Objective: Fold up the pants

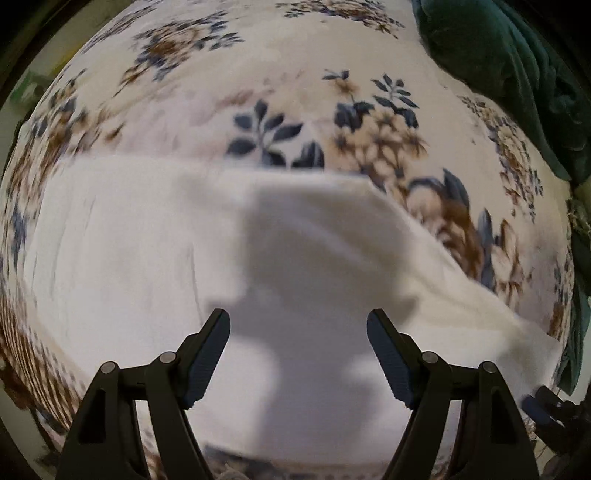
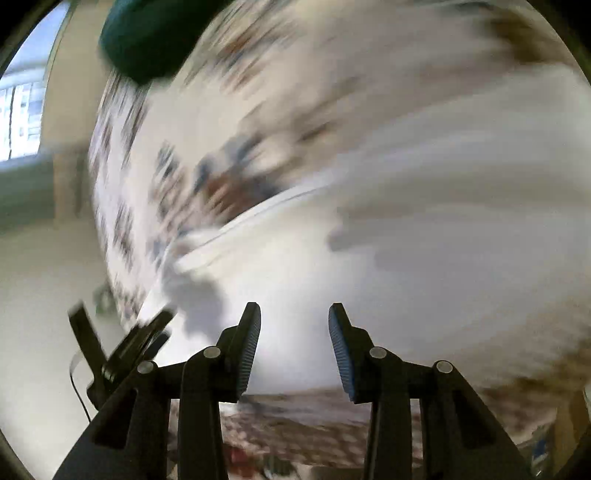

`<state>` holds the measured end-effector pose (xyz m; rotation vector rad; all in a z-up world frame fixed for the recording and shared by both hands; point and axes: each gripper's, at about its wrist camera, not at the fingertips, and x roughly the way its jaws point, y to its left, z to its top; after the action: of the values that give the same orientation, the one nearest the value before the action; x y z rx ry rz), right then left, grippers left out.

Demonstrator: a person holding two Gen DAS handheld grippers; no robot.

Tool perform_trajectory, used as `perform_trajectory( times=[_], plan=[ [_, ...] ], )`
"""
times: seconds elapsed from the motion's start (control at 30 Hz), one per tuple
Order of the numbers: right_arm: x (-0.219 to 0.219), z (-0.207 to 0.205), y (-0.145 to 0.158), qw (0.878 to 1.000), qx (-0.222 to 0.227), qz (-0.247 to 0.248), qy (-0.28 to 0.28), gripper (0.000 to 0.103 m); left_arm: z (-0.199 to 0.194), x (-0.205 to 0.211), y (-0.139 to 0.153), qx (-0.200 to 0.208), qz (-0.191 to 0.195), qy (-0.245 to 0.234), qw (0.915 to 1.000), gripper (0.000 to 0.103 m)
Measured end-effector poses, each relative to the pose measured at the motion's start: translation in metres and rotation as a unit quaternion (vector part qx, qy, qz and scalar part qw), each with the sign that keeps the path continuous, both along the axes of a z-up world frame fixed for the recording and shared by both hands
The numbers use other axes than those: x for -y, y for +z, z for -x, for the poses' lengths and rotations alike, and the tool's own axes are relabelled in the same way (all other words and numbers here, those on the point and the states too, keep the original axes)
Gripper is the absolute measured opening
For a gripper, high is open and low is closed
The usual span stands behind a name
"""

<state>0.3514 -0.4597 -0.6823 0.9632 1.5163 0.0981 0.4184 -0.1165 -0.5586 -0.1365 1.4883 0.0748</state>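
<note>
Both jaws spread, empty: left gripper (image 1: 298, 325) and right gripper (image 2: 294, 321) hover over white pants (image 1: 147, 240) lying flat on the floral bed (image 1: 184, 74). Fabric looks light, limp, probably slippery; pinch hems or waistband edge.

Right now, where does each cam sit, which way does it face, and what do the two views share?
Left wrist: on the left gripper, looking down along its open fingers at the white pants on the floral bedspread; the right gripper peeks in at bottom right.
Right wrist: on the right gripper, fingers open, tilted and motion-blurred, over the white pants; the left gripper shows at left, a window beyond.
Shared: pants, bedspread, dark green fabric, each other's gripper.
</note>
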Motion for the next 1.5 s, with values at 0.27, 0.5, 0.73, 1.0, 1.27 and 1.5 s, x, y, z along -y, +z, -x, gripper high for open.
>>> perform_trajectory(
  times=[0.27,0.5,0.73,1.0,1.27,1.5],
  plan=[
    [-0.106,-0.096,-0.068,0.997,-0.066,0.031,0.039,0.015,-0.067,0.013,-0.051,-0.034,-0.046,-0.088,0.9945,0.075],
    [-0.098,-0.124,-0.084,0.995,-0.092,0.040,-0.026,0.007,-0.087,0.001,-0.074,-0.052,-0.013,-0.067,0.9963,0.080],
    [-0.094,-0.131,-0.102,0.993,-0.106,0.028,-0.051,0.003,-0.101,-0.006,-0.084,-0.052,0.010,-0.045,0.9975,0.086],
    [-0.054,-0.088,-0.047,0.999,-0.029,0.022,-0.019,0.080,-0.074,0.010,-0.030,-0.020,0.014,-0.084,0.9962,0.086],
    [0.072,0.077,-0.001,0.982,0.010,0.055,-0.178,0.081,0.018,0.068,-0.003,-0.023,0.046,-0.133,0.9898,0.091],
    [0.200,0.214,-0.024,0.930,0.010,0.041,-0.365,0.085,0.078,0.109,-0.036,-0.074,0.057,-0.112,0.9893,0.091]
  ],
)
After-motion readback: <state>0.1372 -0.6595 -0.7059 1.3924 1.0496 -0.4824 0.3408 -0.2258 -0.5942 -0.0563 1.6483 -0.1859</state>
